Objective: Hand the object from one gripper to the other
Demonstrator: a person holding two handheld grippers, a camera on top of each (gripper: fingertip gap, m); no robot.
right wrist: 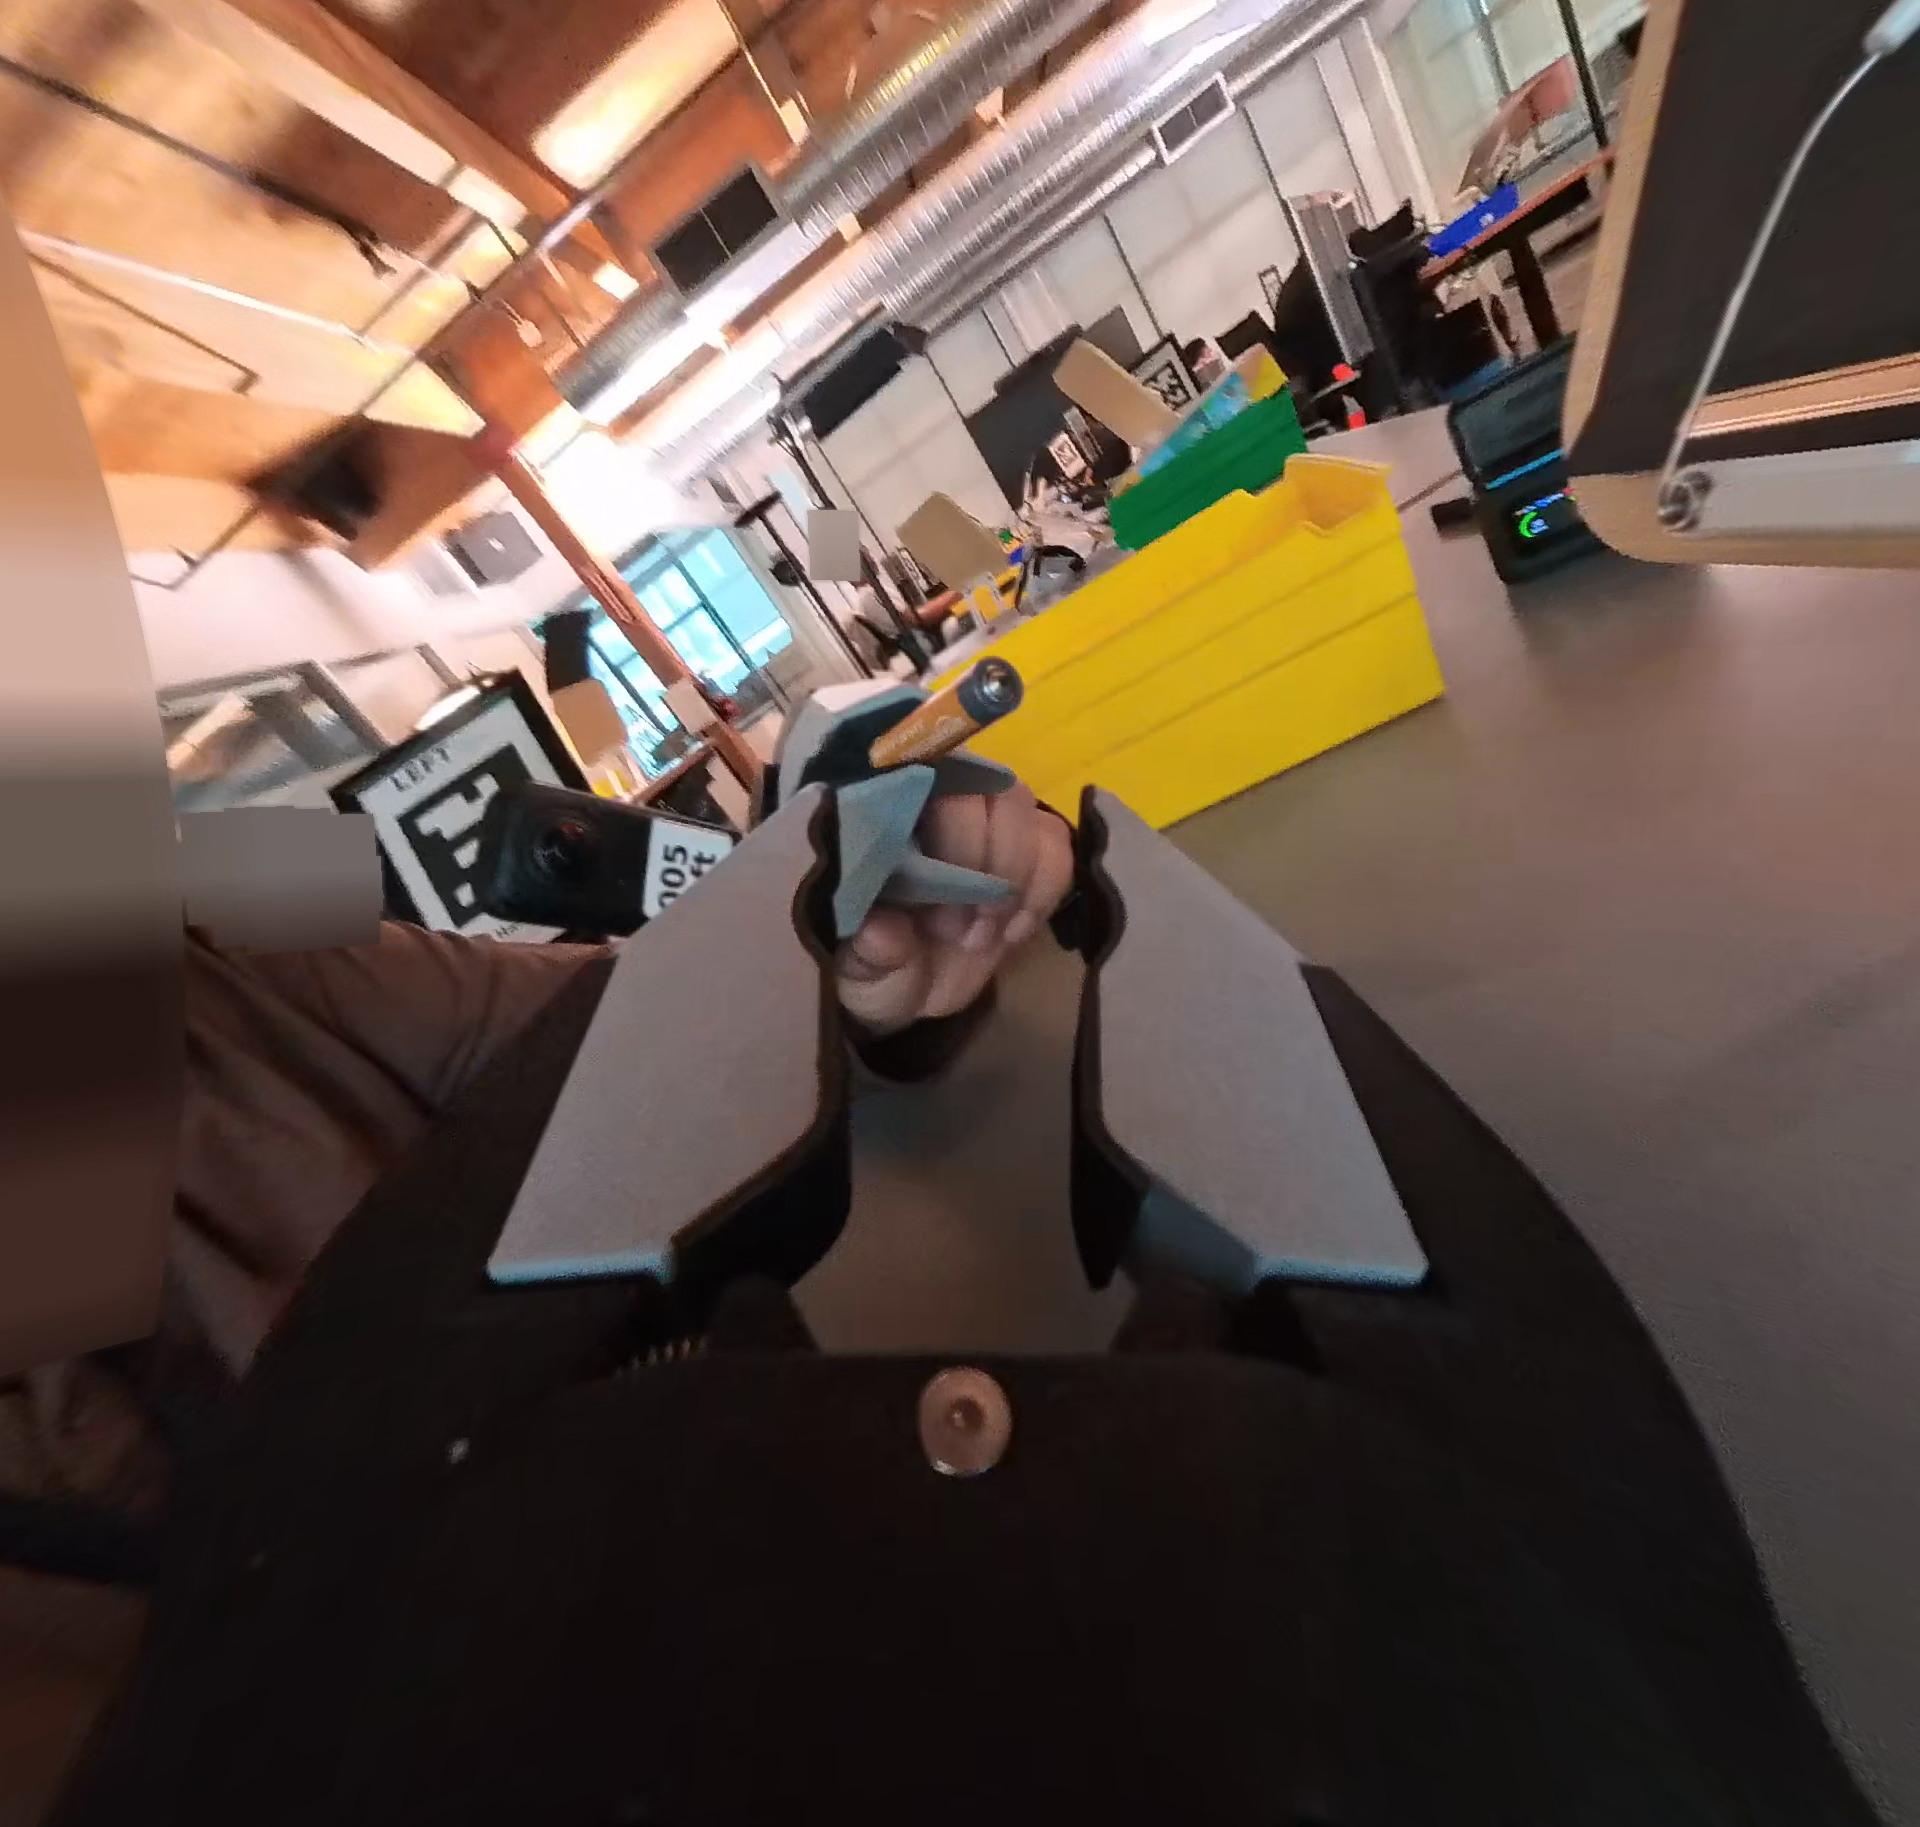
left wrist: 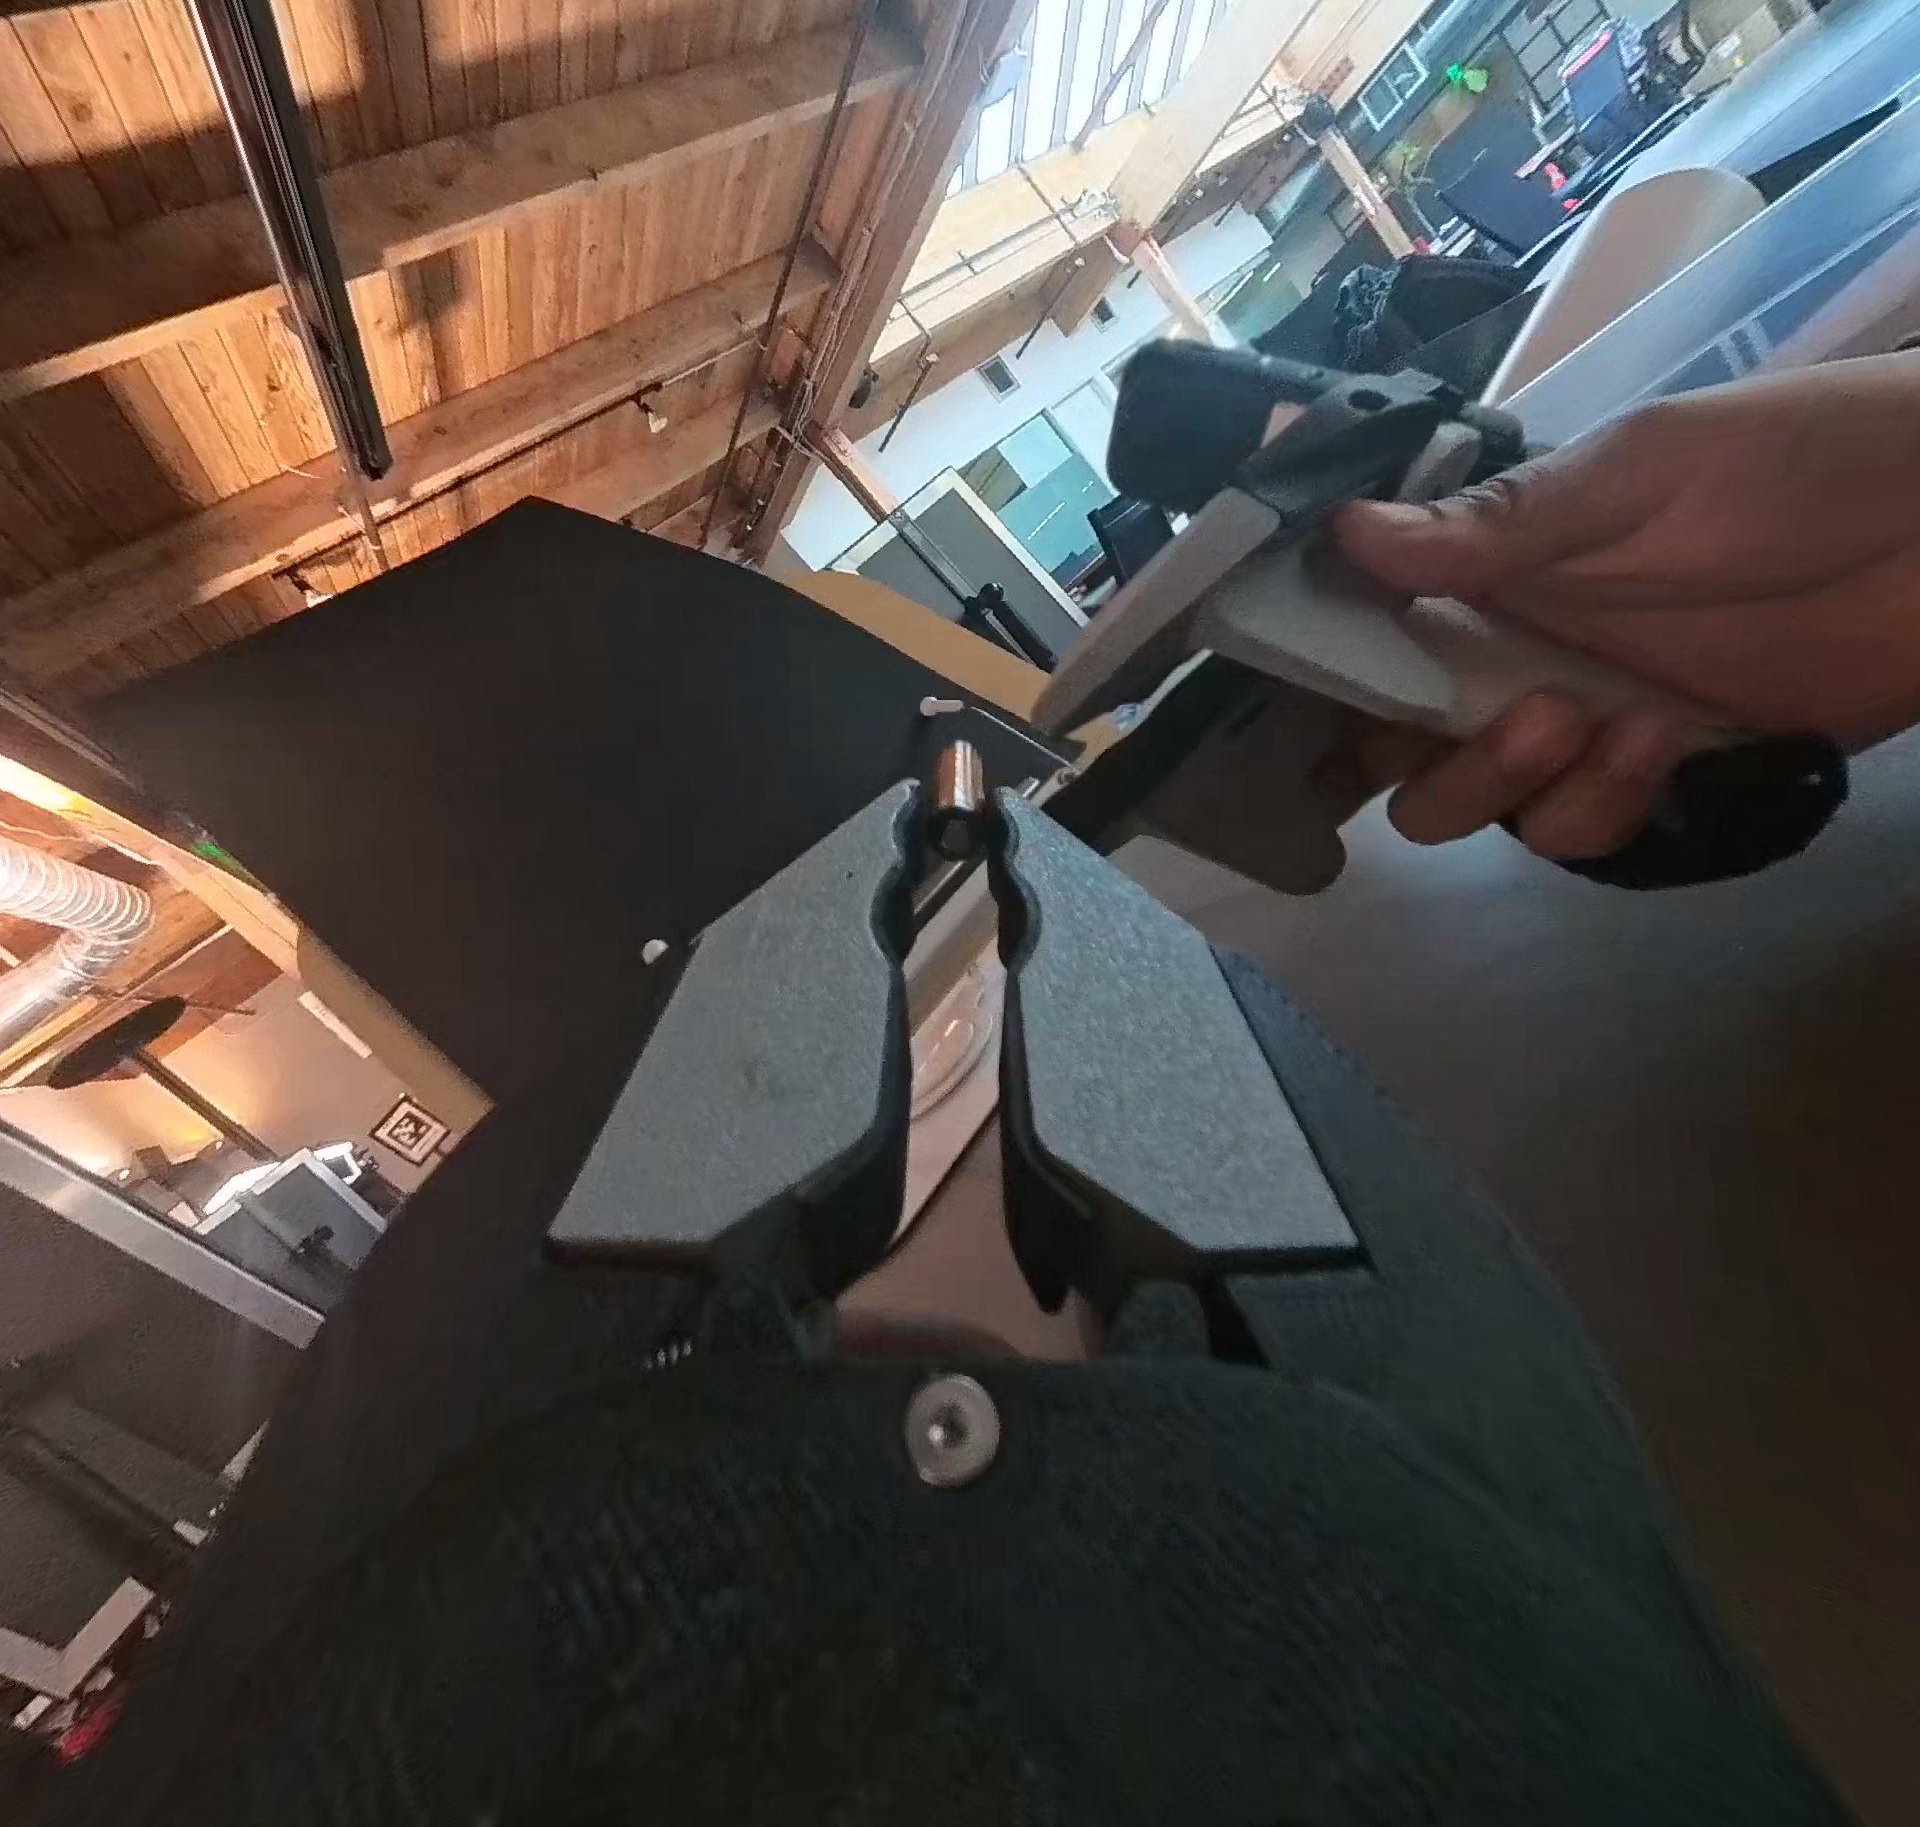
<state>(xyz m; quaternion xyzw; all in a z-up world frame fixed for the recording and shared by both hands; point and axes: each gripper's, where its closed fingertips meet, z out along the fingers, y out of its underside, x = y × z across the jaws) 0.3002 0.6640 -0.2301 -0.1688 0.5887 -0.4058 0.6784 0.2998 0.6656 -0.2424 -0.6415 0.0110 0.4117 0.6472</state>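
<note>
The left gripper [left wrist: 956, 821] is pinching the battery [left wrist: 954, 807] right at its fingertips, jaws nearly closed on it, battery poking out past the tips. The right gripper [right wrist: 951, 858] is sitting wide open with nothing in it, just short of the battery [right wrist: 948, 715], yellow bin [right wrist: 1226, 676] sitting beyond the battery.

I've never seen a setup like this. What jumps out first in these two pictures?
A small copper-and-black battery, pinched at the tips of the left hand-held gripper and held up in the air. Behind it, a bright yellow bin sits on the grey table. The right hand-held gripper waits open, facing the battery.
</note>
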